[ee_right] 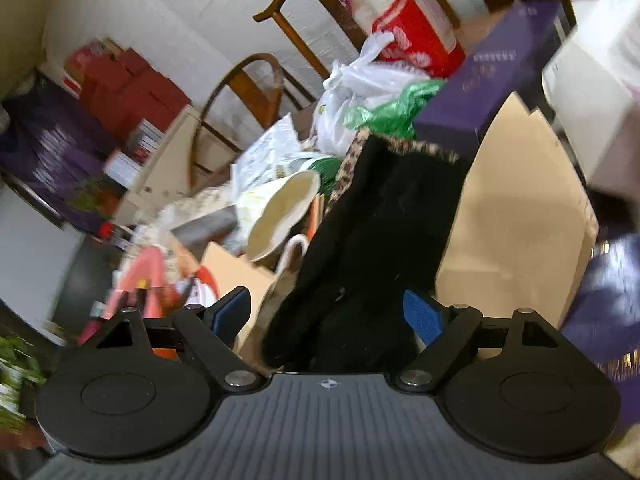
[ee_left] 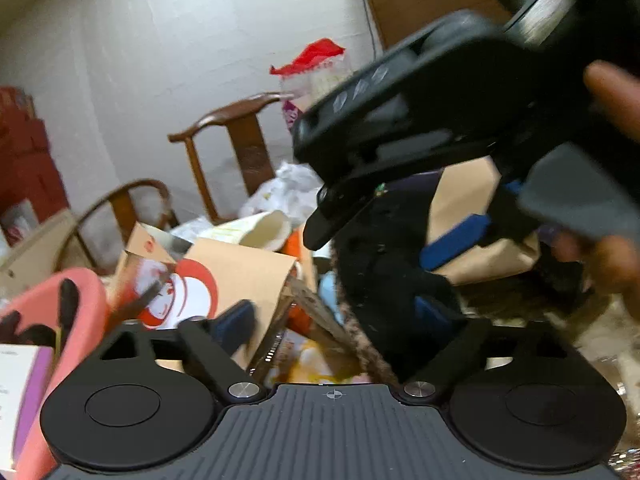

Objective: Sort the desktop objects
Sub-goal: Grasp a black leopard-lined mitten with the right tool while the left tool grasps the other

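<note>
Both grippers are spread; neither pinches anything yet.

Black glove (ee_right: 360, 248) with leopard-print cuff (ee_right: 416, 146) hangs or leans upright in the clutter, between the right gripper (ee_right: 326, 312) fingers, apparently touching the blue right pad (ee_right: 420, 316). Left pad (ee_right: 230, 308) is well clear of it. Can't tell what supports the glove; the worktop itself is hidden under junk.

In the left view the left gripper (ee_left: 340, 320) is also wide, with the glove (ee_left: 384, 272) by its right-hand finger. The other gripper's body crosses above it.

Judgement, for a clean grab:
- Right gripper is better lined up, so close that one only.
- Centre it on the glove's thick lower part, not the cuff.
- Fabric is limp: close fully and lift slowly.
- Keep the left gripper back; the two are crowded.
- Watch the brown bag (ee_right: 516, 216) and paper bowl (ee_right: 280, 216) just beside it.

Frames are motion-blurred, so contact is uncertain.
</note>
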Tool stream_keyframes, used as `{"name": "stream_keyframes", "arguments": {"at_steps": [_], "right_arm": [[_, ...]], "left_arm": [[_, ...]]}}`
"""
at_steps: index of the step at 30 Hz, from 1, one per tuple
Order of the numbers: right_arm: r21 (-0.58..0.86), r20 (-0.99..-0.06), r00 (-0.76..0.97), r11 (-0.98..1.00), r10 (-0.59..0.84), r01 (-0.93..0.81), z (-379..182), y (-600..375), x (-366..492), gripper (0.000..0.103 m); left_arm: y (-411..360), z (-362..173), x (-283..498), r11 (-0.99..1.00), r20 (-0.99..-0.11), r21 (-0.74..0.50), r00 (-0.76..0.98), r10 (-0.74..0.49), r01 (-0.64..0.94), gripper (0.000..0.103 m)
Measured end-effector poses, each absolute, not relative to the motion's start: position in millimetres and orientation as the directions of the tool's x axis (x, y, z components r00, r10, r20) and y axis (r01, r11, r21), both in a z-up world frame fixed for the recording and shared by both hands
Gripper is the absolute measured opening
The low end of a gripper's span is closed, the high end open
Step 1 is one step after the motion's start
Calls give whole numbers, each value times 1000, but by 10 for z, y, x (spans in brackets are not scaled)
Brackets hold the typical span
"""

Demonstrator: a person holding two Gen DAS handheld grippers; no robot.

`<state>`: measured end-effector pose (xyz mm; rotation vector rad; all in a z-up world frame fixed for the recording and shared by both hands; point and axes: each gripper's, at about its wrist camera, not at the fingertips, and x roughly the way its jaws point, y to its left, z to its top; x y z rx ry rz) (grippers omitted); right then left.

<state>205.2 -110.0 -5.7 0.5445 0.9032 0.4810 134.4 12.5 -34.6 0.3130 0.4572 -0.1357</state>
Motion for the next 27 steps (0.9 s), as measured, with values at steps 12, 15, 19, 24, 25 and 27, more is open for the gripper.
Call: {"name": "stream_keyframes", "arguments": {"at_steps": [12,15,19,24,25,27], "right_arm": [[419,-673,583,884,455,-206,-129,-838,2188,64],[443,-656,579,868,484,-225,-115,-834,2183,53],[482,-618,591,844,518,-235,-89,-892,2130,22],[518,-581,606,821,543,-239,-61,-989,2069,19],[518,-578,610,821,543,-240,-41,-997,2049,19],[520,-566,618,818,546,-247,17,-996,2003,19]], "left_arm": [[88,-352,1317,935,-474,241,872,-121,261,49],[124,-363,1302,939,-476,219,869,-134,264,45],[132,-354,1209,944,-479,195,866,-144,265,33],[122,-303,1139,946,-467,210,875,-126,248,20],[123,-290,1116,946,-464,209,877,-125,246,20],[120,-253,1093,947,-457,213,881,-122,242,19]]}}
